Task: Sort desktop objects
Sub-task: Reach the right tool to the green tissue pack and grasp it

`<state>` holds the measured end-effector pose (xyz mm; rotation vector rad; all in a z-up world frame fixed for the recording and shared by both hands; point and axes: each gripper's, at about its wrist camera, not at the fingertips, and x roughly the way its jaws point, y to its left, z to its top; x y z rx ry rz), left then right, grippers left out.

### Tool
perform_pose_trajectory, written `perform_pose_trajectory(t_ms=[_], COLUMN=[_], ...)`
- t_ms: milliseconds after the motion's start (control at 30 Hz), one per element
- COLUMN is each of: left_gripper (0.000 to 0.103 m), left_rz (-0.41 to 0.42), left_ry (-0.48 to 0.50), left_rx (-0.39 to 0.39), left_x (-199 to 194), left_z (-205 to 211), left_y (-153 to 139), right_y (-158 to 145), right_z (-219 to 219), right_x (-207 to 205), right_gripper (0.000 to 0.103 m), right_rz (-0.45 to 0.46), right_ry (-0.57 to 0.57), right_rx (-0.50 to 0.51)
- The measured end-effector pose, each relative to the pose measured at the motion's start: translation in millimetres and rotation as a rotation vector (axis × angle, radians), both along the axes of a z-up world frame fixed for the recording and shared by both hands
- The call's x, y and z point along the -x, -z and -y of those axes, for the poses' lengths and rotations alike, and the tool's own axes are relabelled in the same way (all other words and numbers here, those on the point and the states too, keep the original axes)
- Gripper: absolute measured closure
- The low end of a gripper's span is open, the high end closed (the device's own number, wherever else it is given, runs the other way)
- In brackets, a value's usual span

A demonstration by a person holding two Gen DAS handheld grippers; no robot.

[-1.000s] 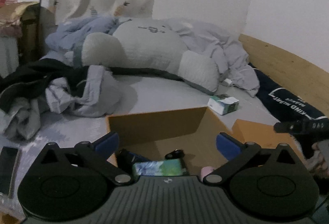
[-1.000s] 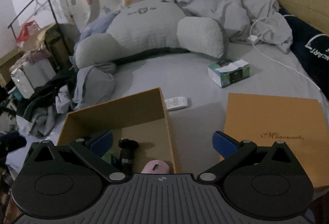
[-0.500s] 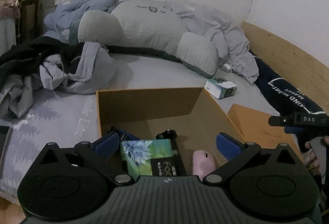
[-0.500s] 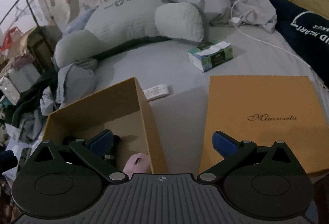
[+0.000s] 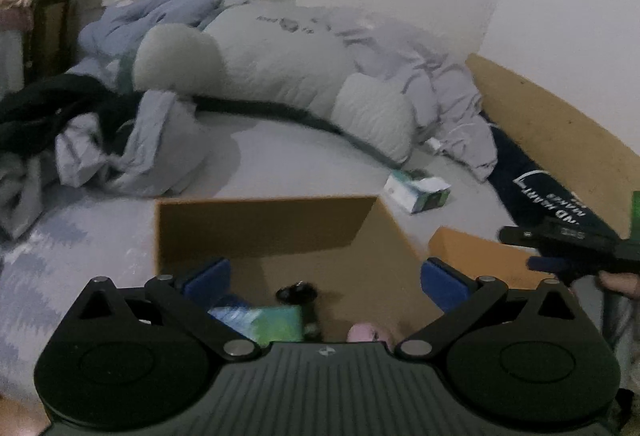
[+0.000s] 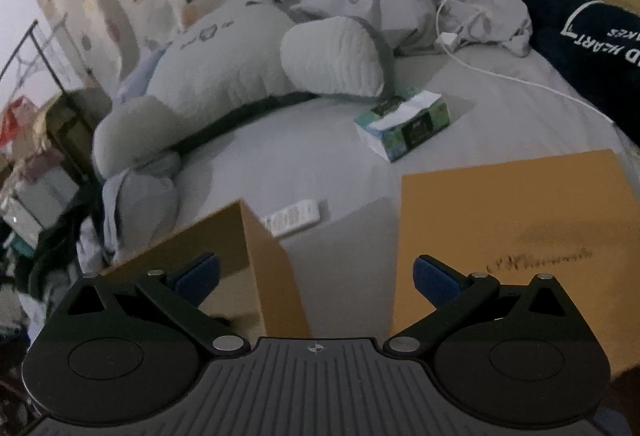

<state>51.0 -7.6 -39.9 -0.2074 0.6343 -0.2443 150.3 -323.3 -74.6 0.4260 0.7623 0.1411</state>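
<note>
An open orange cardboard box (image 5: 264, 224) sits on the bed; it also shows in the right wrist view (image 6: 260, 252). Inside lie a green and blue packet (image 5: 272, 322), a black gadget (image 5: 298, 292) and a pink mouse (image 5: 366, 334). My left gripper (image 5: 324, 276) is open and empty, just above the box's near side. The box's orange lid (image 6: 516, 236) lies flat to the right. My right gripper (image 6: 316, 274) is open and empty, over the gap between box and lid. It shows at the right edge of the left wrist view (image 5: 560, 248).
A green and white tissue pack (image 6: 404, 122) and a white remote (image 6: 292, 216) lie on the grey sheet beyond the box. A big grey plush pillow (image 6: 240, 52), crumpled bedding, a white charger cable (image 6: 480, 68) and a dark pillow (image 6: 592, 48) lie further back. Clothes pile at left (image 5: 60, 116).
Both views shifted. The right gripper has moved right, from over the box towards the lid. The left gripper has tilted up a little, so less of the box's contents shows.
</note>
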Motion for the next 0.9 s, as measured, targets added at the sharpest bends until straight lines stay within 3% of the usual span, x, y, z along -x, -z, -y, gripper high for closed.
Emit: perform_pose_trajectory(t_ms=[400, 900], left_gripper=[0.0, 0.0], left_rz=[0.057, 0.046], left_ry=[0.047, 0.158], left_rx=[-0.048, -0.012], left_x=[-36.5, -90.6], left_z=[36.2, 71.9], left_y=[-3.9, 10.5], right_y=[27.4, 129.6], right_z=[48.5, 96.1], right_x=[-107.6, -228.3], right_gripper=[0.0, 0.0], right_rz=[0.013, -0.121], right_ry=[0.125, 0.317], right_rx=[-0.178, -0.353])
